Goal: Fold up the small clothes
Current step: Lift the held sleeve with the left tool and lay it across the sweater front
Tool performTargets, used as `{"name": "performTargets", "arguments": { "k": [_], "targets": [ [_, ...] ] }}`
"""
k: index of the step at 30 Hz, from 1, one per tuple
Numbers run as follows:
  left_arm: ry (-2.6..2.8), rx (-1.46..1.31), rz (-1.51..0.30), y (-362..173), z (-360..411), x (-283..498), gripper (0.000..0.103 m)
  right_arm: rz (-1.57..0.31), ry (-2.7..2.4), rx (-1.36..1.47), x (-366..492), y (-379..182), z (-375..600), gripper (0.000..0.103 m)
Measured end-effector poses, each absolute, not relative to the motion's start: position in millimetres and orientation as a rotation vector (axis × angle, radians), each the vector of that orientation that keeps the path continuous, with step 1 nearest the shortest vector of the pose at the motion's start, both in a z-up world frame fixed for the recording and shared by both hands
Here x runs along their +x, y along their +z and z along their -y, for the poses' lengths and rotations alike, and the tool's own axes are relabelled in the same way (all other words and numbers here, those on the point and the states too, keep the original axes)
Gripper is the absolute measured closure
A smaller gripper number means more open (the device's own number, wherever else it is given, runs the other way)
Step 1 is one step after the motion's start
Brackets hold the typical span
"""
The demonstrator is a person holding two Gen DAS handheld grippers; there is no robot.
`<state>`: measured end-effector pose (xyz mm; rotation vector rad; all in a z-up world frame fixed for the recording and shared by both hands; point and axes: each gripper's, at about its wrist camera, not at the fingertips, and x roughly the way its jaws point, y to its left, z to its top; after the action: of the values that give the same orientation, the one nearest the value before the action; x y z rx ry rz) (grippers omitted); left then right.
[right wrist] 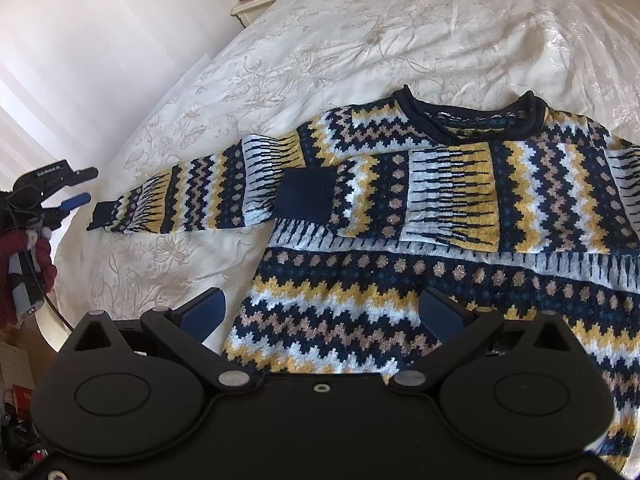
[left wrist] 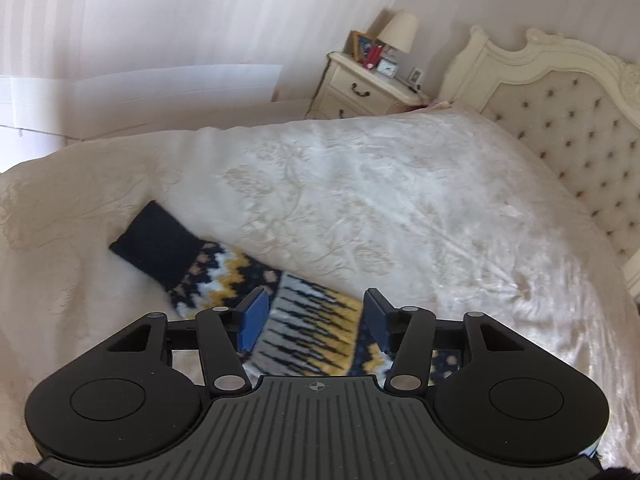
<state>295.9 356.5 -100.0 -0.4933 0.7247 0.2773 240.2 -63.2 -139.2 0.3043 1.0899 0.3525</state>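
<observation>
Navy, yellow and white zigzag-knit sweater [right wrist: 460, 216] lies flat on cream embroidered bedspread [right wrist: 360, 32]. One sleeve folded across chest; other stretched out, awaiting fold. Our left gripper [left wrist: 316, 320] over it, released; right gripper [right wrist: 322, 312] spread, empty, above hem.

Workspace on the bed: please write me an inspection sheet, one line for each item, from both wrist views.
Surface: cream floral-embossed bedspread, wrinkled.
Job's things: navy, yellow and white zigzag knitted sweater lies flat; one sleeve is folded across the chest, the other sleeve lies stretched out sideways on the bedspread.
Clutter: nothing seen on the bed beside the sweater.
Grippers: left tongs open above the stretched sleeve, holding nothing; right tongs open above the sweater's lower part, holding nothing.
Cables: thin dark cable beside the bed edge.
Surroundings: cream bedside table with lamp; tufted cream headboard.
</observation>
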Motion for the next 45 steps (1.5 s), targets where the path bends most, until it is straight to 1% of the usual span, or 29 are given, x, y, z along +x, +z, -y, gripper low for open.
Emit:
{"name": "performTargets", "arguments": {
  "k": [2,5,10,13,20,23,25,26,27,29,32,36,40,45],
  "targets": [
    [0.315,-0.502,-0.744,-107,-368,294,0.045,-1.091,0.354,0.302,244,-140,61,0.0],
    [0.354,-0.516,-0.773,-123,-390,294,0.044,-1.094,0.357,0.298,252,-142,52,0.0],
    [0.379,-0.547,-0.841,-155,-418,301,0.044,-1.105,0.369,0.286,264,-146,27,0.0],
    [0.379,-0.567,-0.839,-170,-430,307,0.044,-1.117,0.379,0.277,269,-148,11,0.0],
    [0.334,-0.557,-0.81,-177,-444,330,0.043,-1.148,0.406,0.245,278,-152,-19,0.0],
    [0.347,-0.518,-0.803,-175,-442,335,0.044,-1.153,0.41,0.233,281,-152,-23,0.0],
    [0.382,-0.468,-0.784,-172,-436,334,0.058,-1.154,0.409,0.23,282,-151,-23,0.0],
    [0.4,-0.449,-0.783,-171,-434,333,0.076,-1.154,0.408,0.228,282,-151,-23,0.0],
    [0.409,-0.443,-0.787,-170,-433,332,0.09,-1.153,0.406,0.226,283,-151,-22,0.0],
    [0.399,-0.471,-0.768,-166,-432,326,0.097,-1.151,0.403,0.224,282,-151,-19,0.0],
    [0.38,-0.46,-0.74,-149,-423,321,0.098,-1.148,0.392,0.235,279,-151,-11,0.0],
    [0.278,-0.431,-0.686,-111,-397,315,0.098,-1.148,0.384,0.259,270,-154,3,0.0],
    [0.147,-0.384,-0.613,-65,-354,309,0.098,-1.145,0.391,0.286,258,-157,19,0.0],
    [0.004,-0.338,-0.539,-15,-283,303,0.098,-1.134,0.417,0.318,244,-159,48,0.0]
  ]
}}
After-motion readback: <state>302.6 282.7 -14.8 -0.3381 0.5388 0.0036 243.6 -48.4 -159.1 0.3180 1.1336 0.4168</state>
